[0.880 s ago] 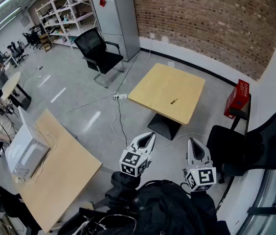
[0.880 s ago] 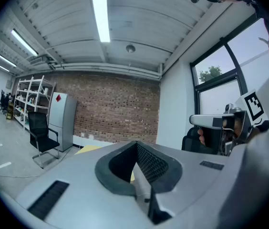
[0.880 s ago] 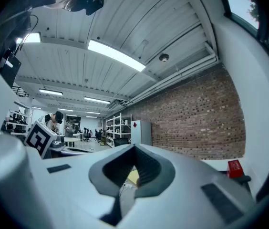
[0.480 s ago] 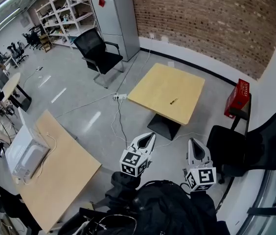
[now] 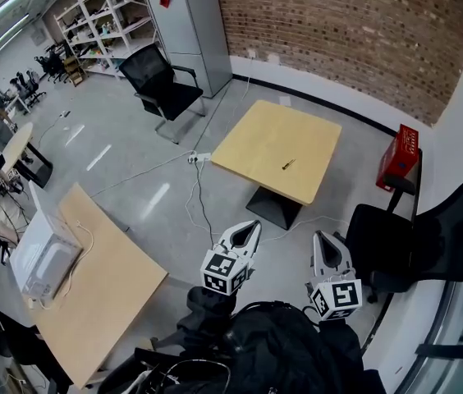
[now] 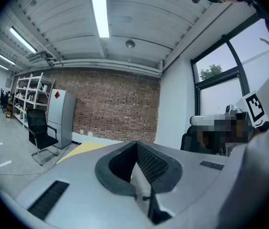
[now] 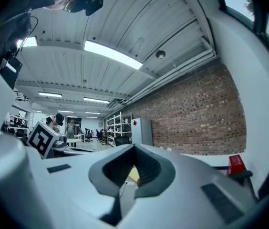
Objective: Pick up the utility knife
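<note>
The utility knife (image 5: 287, 164) is a small dark thing lying on the square light-wood table (image 5: 263, 148) some way ahead, in the head view. My left gripper (image 5: 252, 226) and right gripper (image 5: 321, 236) are held side by side near my body, well short of the table, both pointing toward it. In the left gripper view the left gripper (image 6: 137, 145) has its jaws together with nothing between them. The right gripper (image 7: 134, 148) likewise shows its jaws meeting and empty. A strip of the table (image 6: 84, 148) shows past the left jaws.
A black office chair (image 5: 162, 84) and a grey cabinet (image 5: 189, 28) stand left of the table. A red box (image 5: 401, 157) and another black chair (image 5: 428, 240) are on the right. A long wooden table (image 5: 104, 290) with a white appliance (image 5: 41, 257) is near left. Cables and a power strip (image 5: 196, 158) lie on the floor.
The head view has shifted slightly, so the table and the knife sit a little higher and further left. Both grippers hold the same pose.
</note>
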The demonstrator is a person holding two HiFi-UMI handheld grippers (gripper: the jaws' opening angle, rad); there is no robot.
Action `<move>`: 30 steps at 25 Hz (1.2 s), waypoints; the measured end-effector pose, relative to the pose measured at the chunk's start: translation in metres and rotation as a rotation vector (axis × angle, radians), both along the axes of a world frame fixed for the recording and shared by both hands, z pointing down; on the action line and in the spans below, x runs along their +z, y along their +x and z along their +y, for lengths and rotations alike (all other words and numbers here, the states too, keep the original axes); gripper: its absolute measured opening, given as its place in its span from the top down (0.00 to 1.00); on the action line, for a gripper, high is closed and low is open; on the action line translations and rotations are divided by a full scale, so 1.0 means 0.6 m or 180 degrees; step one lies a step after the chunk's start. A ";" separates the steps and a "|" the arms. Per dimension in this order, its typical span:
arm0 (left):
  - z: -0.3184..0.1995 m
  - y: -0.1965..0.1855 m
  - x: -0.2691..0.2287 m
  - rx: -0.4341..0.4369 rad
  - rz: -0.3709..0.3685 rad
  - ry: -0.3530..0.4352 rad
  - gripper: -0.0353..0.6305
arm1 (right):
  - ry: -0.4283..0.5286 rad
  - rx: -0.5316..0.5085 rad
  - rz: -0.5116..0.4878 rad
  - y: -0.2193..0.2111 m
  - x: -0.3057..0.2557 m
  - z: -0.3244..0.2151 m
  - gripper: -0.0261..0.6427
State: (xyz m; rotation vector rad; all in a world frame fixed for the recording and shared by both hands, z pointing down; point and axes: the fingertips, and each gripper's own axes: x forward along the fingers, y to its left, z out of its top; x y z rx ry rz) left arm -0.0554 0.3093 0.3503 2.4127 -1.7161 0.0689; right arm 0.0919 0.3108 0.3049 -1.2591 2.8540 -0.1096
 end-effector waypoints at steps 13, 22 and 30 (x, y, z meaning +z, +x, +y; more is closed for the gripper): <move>0.016 0.053 0.041 -0.0054 -0.0027 -0.0186 0.94 | -0.0183 -0.0190 0.0007 0.039 0.043 0.006 0.96; -0.005 0.042 0.059 -0.0074 -0.0018 -0.0266 0.94 | -0.0263 -0.0276 0.0008 0.016 0.063 -0.016 0.96; -0.138 0.001 0.066 0.0034 0.0054 -0.0202 0.94 | -0.0186 0.0027 -0.0067 -0.005 0.059 -0.143 0.96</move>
